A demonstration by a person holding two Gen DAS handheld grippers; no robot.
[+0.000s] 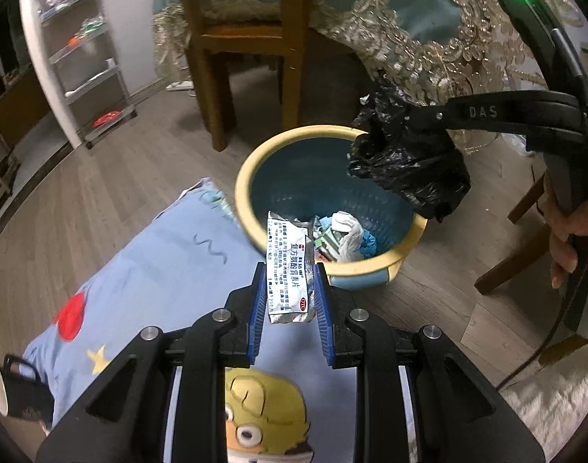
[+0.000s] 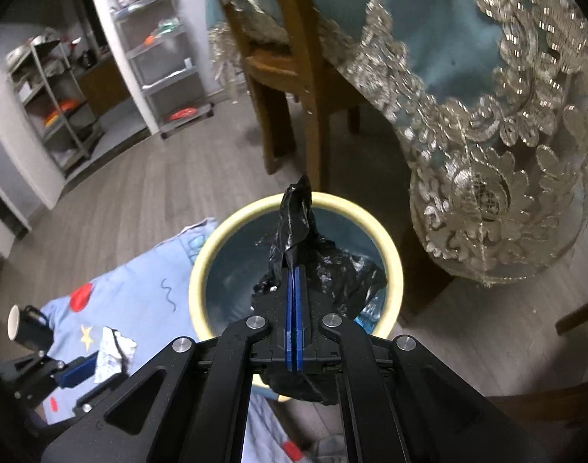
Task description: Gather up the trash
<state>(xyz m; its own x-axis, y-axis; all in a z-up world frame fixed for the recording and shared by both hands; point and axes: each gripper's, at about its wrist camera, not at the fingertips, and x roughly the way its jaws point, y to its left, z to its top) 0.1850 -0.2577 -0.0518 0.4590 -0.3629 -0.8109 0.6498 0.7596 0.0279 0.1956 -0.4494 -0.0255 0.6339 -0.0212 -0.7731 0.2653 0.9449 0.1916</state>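
Observation:
A round bin (image 1: 251, 169) (image 2: 394, 270) with a yellow rim and blue inside stands on the floor, with crumpled paper and wrappers in its bottom. My left gripper (image 1: 290, 270) is shut on a silver printed medicine blister pack (image 1: 288, 270), held upright at the bin's near edge. That pack (image 2: 110, 351) and the left gripper (image 2: 97, 366) also show at the lower left of the right wrist view. My right gripper (image 2: 295, 270) is shut on a crumpled black plastic bag (image 2: 324, 270) over the bin's mouth. The same bag (image 1: 409, 162) hangs over the bin's right rim, pinched by the right gripper (image 1: 413, 115).
A light blue cartoon-print cloth (image 1: 147, 270) lies on the wood floor beside the bin, with a black mug (image 1: 8, 389) on its left end. A wooden chair (image 1: 240, 38) and a table draped in gold-trimmed lace cloth (image 2: 486, 135) stand behind. Metal shelves (image 1: 85, 58) line the left wall.

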